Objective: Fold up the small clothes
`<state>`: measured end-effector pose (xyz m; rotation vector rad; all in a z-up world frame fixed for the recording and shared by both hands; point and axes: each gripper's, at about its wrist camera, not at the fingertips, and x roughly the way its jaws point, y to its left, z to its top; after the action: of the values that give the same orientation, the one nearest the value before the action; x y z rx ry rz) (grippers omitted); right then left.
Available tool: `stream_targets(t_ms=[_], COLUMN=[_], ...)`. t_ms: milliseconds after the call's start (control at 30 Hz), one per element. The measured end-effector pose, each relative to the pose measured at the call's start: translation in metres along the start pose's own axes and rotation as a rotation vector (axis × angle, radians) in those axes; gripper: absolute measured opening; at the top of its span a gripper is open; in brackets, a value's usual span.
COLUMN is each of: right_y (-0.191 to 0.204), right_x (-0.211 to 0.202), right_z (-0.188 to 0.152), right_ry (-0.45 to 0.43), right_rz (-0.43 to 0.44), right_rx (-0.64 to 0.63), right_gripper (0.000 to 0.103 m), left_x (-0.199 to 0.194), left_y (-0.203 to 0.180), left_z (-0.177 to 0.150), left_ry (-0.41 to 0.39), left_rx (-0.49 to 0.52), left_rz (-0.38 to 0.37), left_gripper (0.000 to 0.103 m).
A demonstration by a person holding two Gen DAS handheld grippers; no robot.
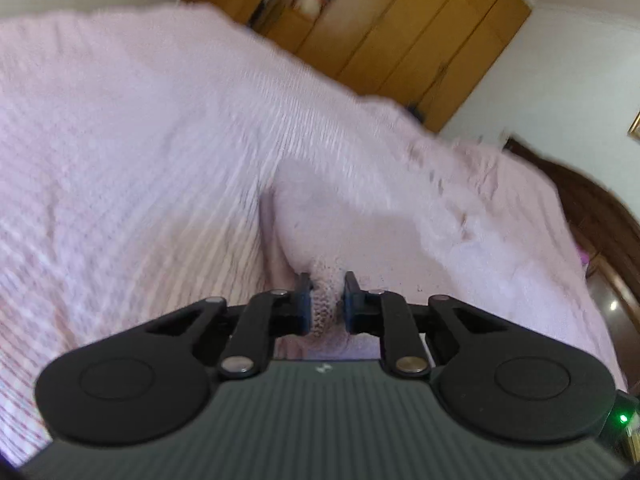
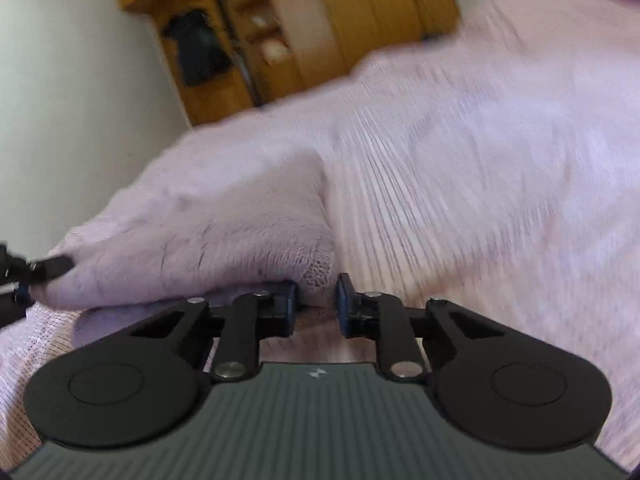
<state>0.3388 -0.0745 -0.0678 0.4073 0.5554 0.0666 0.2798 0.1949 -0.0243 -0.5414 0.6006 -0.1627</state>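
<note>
Left tongs: pads clamped on the ribbed knit edge of the pink garment.
Right tongs: jaws parted, another ribbed corner of the garment sits just ahead of the gap; grip cannot be told.
Garment: small, fuzzy pale pink, lying on the bed; in the right view its long axis runs leftward to the other gripper.
Bed: pink ribbed cover.
Background: wooden wardrobe, blurred.

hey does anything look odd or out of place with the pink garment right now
Nothing stands out. The pink knit garment is stretched between the left gripper and right gripper over the pink bedspread. Both views are motion-blurred, so fine damage can't be judged.
</note>
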Motion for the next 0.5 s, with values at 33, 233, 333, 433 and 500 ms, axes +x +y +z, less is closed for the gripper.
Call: stream_targets(t_ms=[33,233,333,433,500], right_y=[-0.006,-0.016,-0.018,-0.022,-0.018], right_x=[0.000,-0.014,-0.032,-0.040,-0.038], right_z=[-0.002,0.000,0.005,0.021,0.036], right_ry=[-0.005,-0.019,-0.051,-0.112,-0.122], right_rz=[0.015,0.046,-0.058,-0.109,-0.068], right_rx=[0.034,0.085,0.039,0.032,0.010], right_gripper=[0.021,0.020,0.020,0.021,0.021], left_x=[0.005,0.000,-0.015,-0.031,-0.042], left_y=[-0.002,-0.024,-0.031,-0.042,-0.047], left_z=[-0.004,-0.007,-0.005,0.000,0.003], left_ry=[0.017,0.001,-0.026,-0.092,-0.157], left_rx=[0.011,0.122,0.122,0.153,0.171], left_rz=[0.015,0.012,-0.029,-0.059,-0.104], left_gripper=[0.018,0.022,0.027,0.059,0.065])
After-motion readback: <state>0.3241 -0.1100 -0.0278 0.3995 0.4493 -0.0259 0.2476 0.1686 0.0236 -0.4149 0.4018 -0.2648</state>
